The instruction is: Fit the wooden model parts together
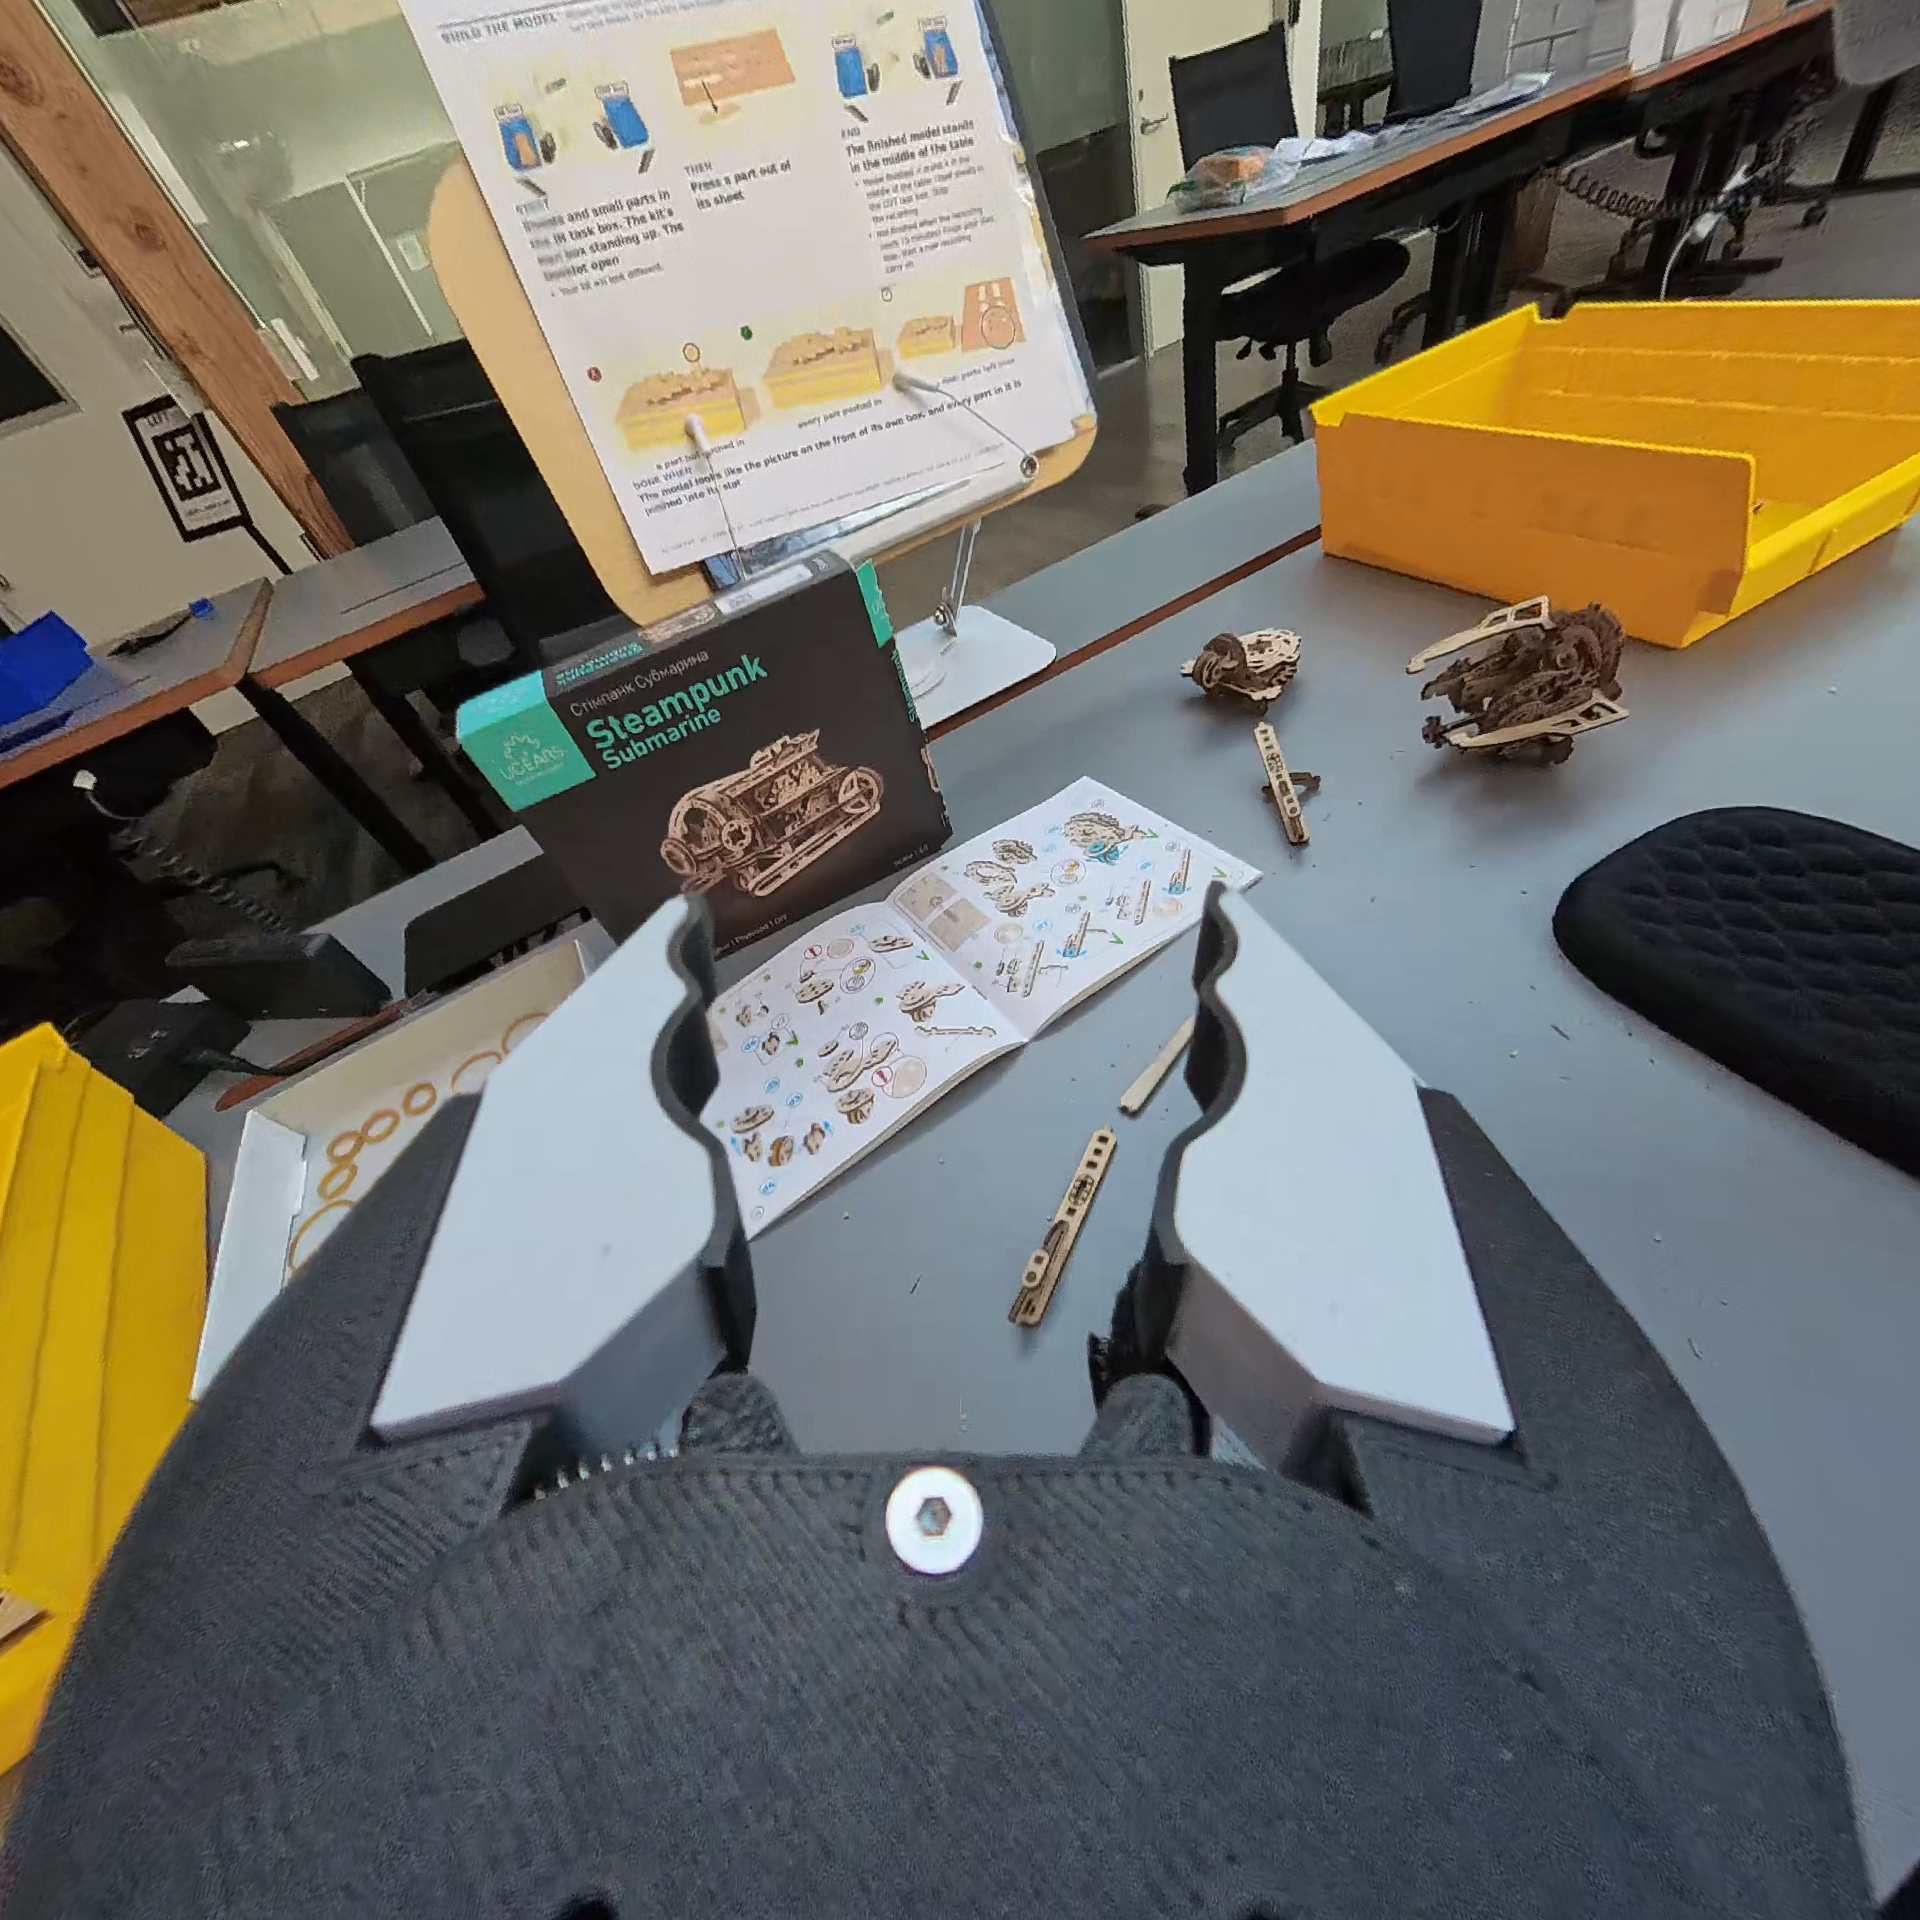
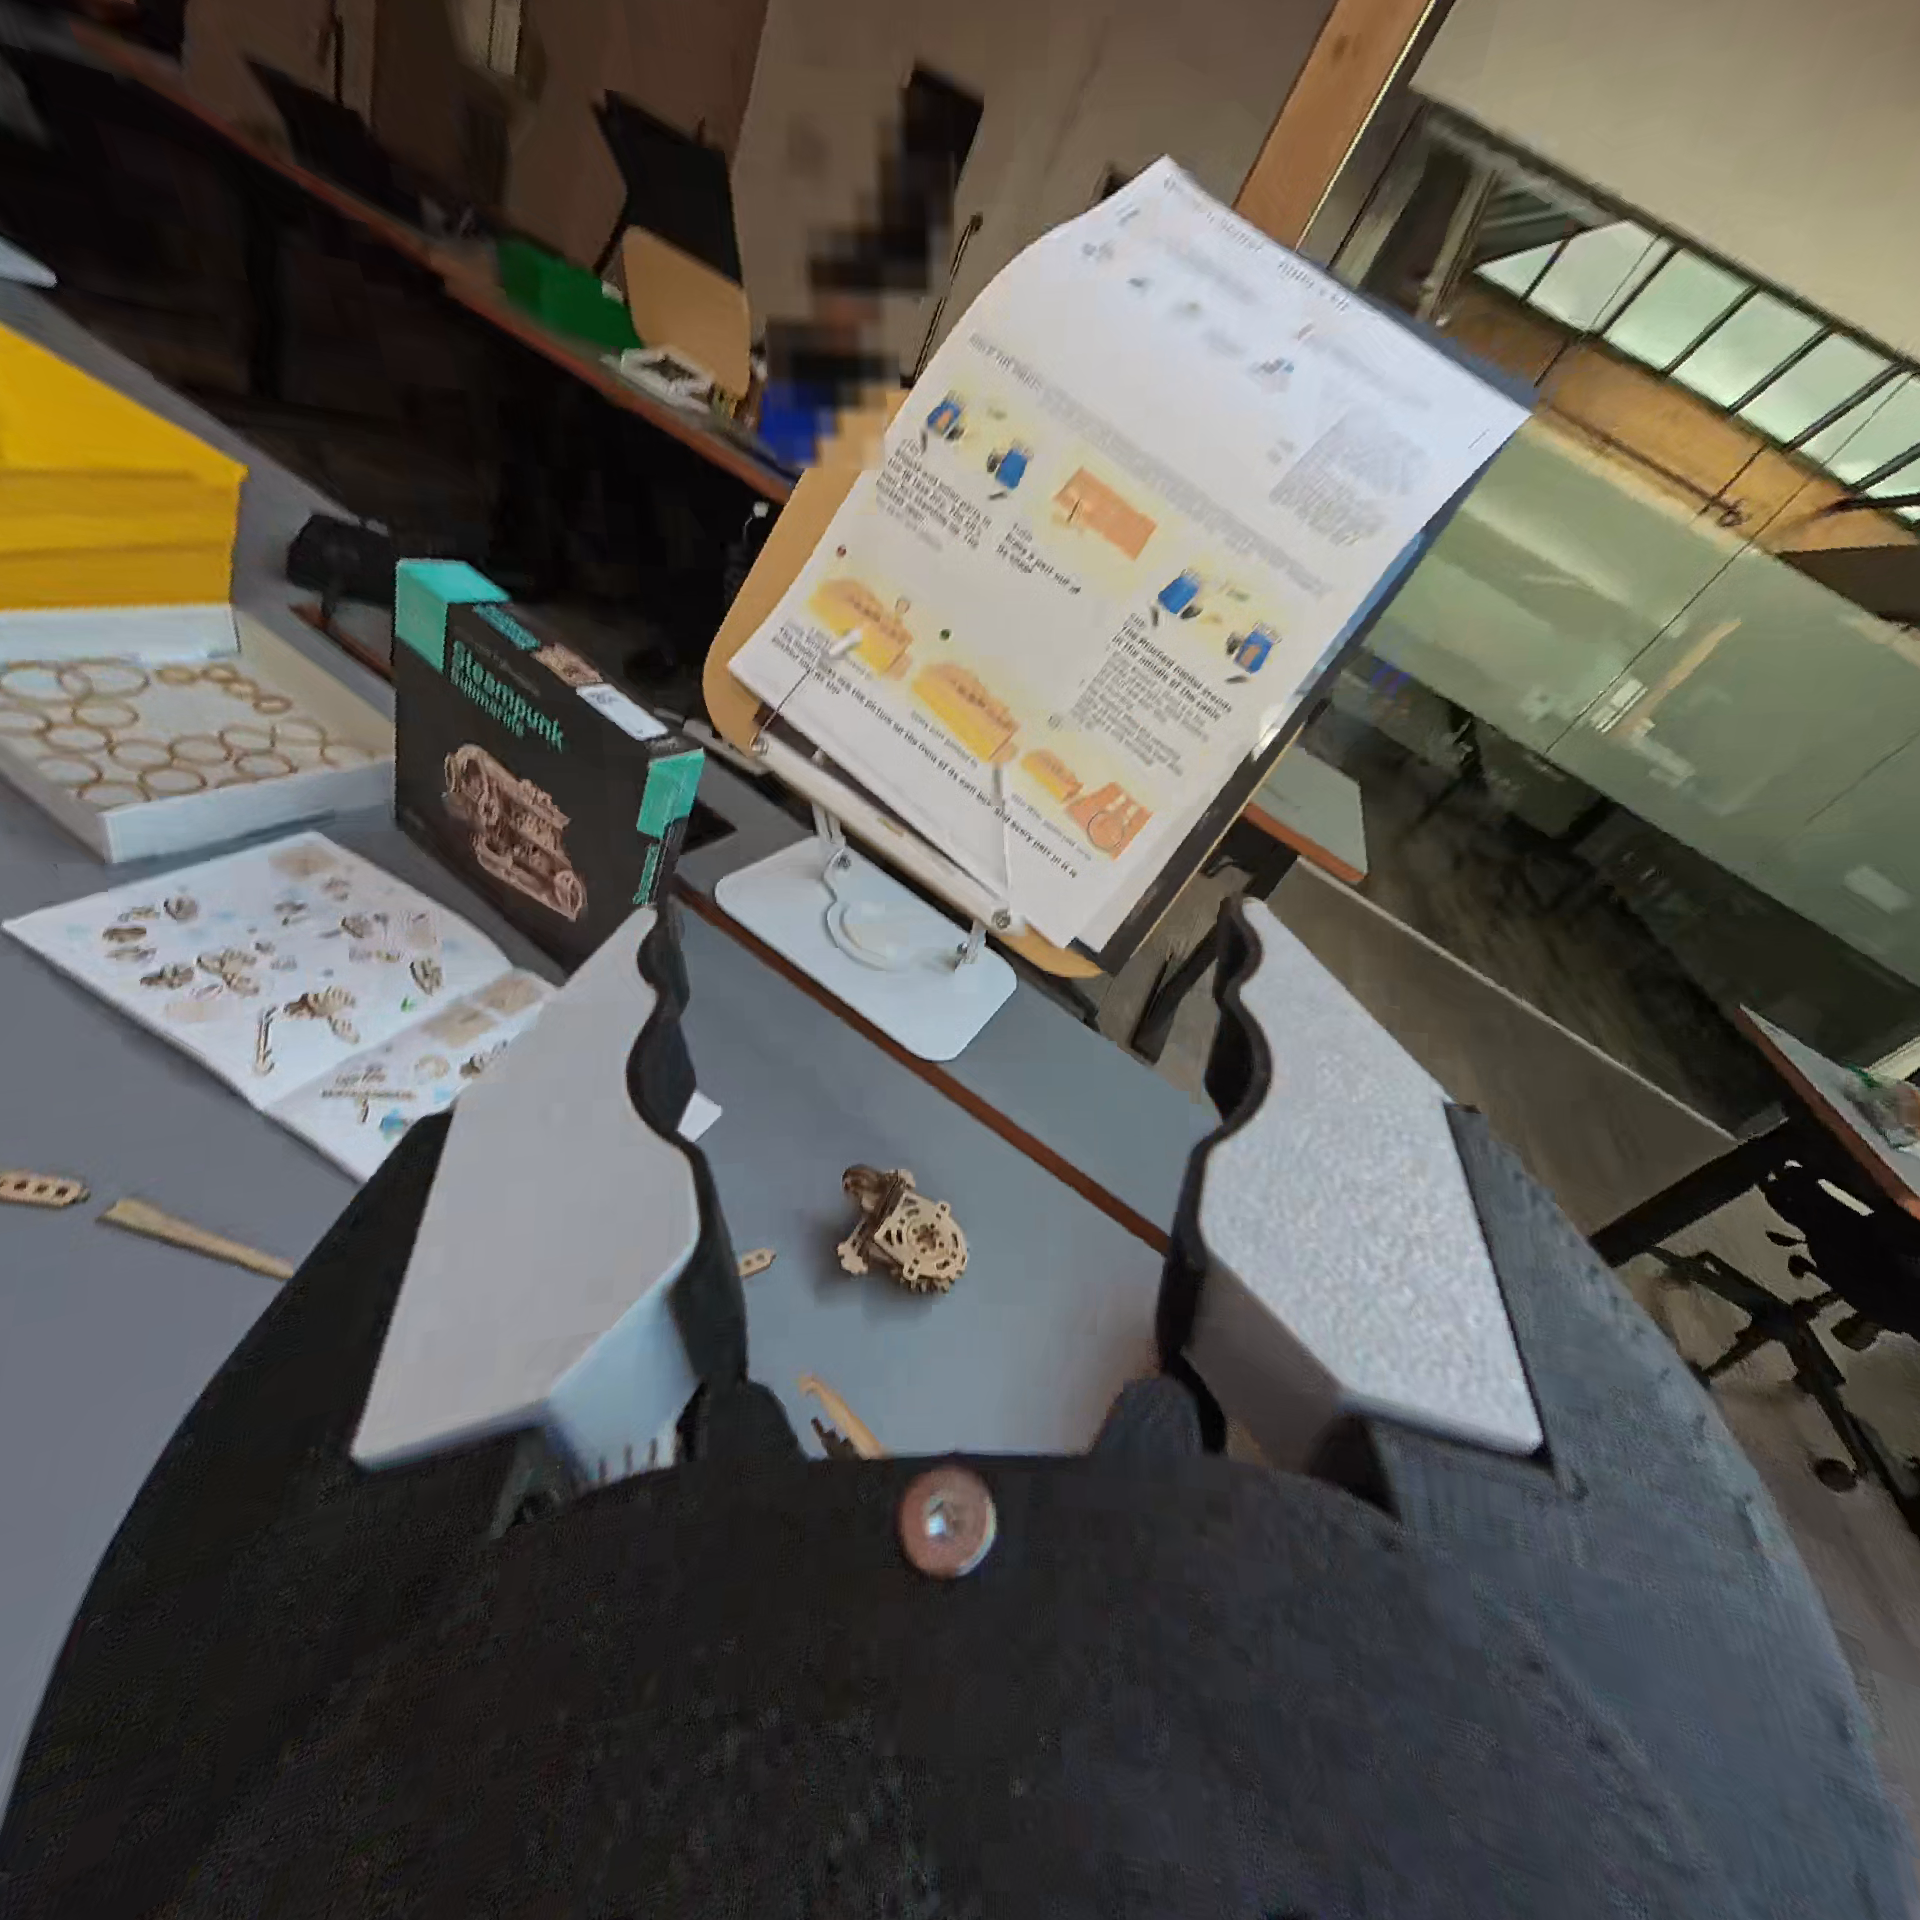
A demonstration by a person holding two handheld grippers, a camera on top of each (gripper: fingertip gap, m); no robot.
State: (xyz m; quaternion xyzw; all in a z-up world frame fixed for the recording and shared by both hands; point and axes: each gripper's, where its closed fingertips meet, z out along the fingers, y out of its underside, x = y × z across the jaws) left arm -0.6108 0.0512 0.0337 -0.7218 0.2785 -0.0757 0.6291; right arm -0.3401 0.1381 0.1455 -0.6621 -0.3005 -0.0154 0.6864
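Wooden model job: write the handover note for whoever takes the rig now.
Left gripper: jaws open, empty, above the open booklet.
Right gripper: jaws open, empty, above the small gear subassembly.
On the grey table: larger subassembly, holed strip, plain stick, second holed strip.
Done: two subassemblies built.
Left: fit loose strips, join the subassemblies.

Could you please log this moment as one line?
left gripper: open, empty | right gripper: open, above small gear subassembly | perforated strip: on table
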